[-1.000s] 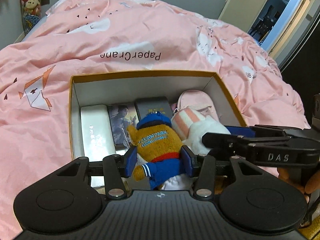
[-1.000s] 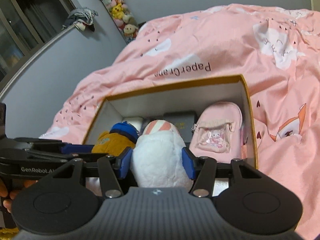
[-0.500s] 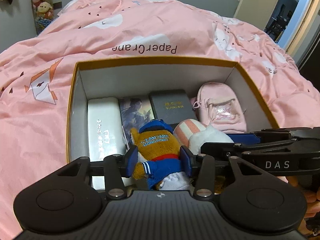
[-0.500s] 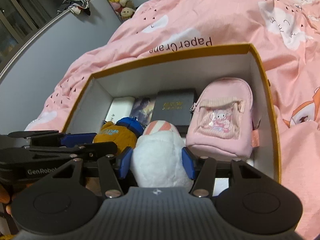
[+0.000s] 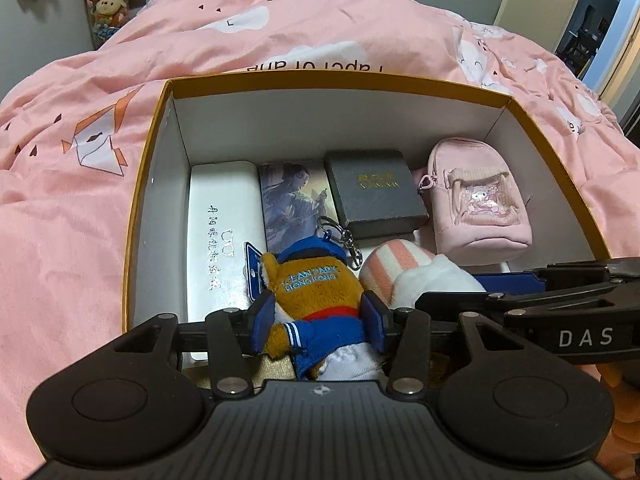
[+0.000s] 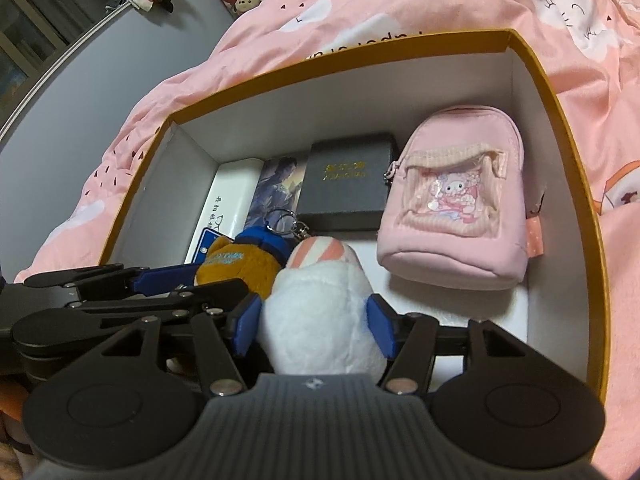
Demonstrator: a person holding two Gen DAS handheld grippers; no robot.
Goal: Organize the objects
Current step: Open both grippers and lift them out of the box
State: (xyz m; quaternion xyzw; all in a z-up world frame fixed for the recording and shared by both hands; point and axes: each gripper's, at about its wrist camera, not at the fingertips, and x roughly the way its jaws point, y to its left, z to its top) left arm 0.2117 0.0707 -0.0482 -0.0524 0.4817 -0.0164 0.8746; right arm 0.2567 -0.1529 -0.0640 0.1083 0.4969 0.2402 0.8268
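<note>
An orange-rimmed white box (image 5: 340, 76) lies open on the pink duvet. My left gripper (image 5: 320, 324) is shut on a brown plush toy (image 5: 312, 284) in a blue sailor suit, low at the box's near end. Its keyring (image 5: 340, 236) rests on the things below. Beside it on the right, my right gripper (image 6: 312, 320) holds a white plush toy (image 6: 316, 304) with a pink-striped ear. Its jaws are opening, and the pads still touch the toy's sides. In the left wrist view the white plush toy (image 5: 432, 280) shows beside the right gripper's blue pad.
Along the box's far end lie a white case (image 5: 220, 220), a picture card (image 5: 292, 200), a dark grey box (image 5: 376, 192) and a pink mini backpack (image 6: 452, 208). White floor (image 6: 508, 308) shows in front of the backpack. Pink duvet (image 5: 72, 220) surrounds the box.
Both grippers have sunk into the box with their plush toys, and the contents now look nearer. The right gripper's pads stand slightly wider apart.
</note>
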